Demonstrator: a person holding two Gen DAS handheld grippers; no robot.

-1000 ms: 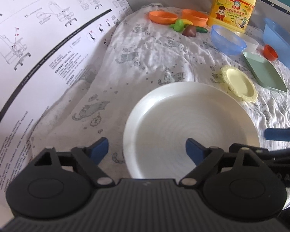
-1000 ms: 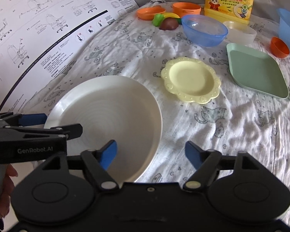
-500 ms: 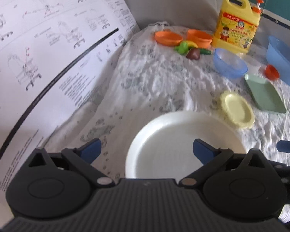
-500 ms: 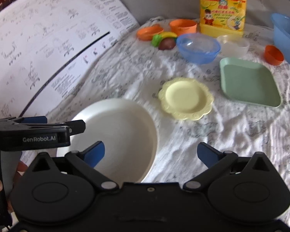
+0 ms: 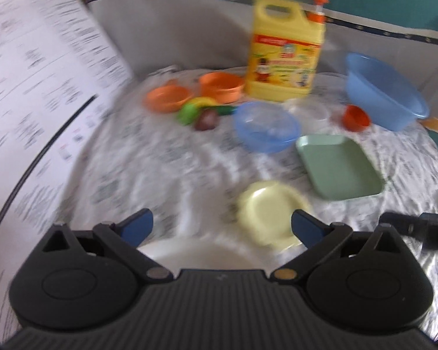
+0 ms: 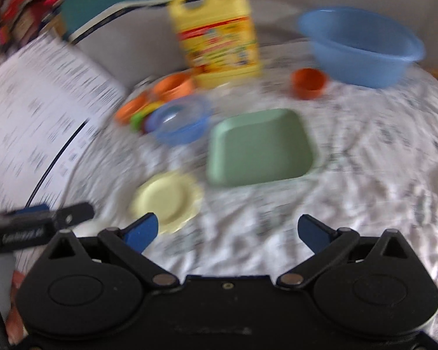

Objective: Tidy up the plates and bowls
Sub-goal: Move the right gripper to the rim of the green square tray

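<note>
Both tools wide open, nothing held.

Your left tool (image 5: 222,227) and right tool (image 6: 227,230) have just spread fully; pads touch nothing. The white plate (image 5: 201,253) lies under your left tool, the yellow plate (image 6: 166,197) just beyond it, the green tray (image 6: 260,148) and blue bowl (image 6: 179,122) farther past the yellow plate, on the cloth-covered surface (image 6: 365,180).

No text legible: yellow detergent jug (image 5: 284,58) label, printed sheet (image 5: 35,93) blurred.
</note>
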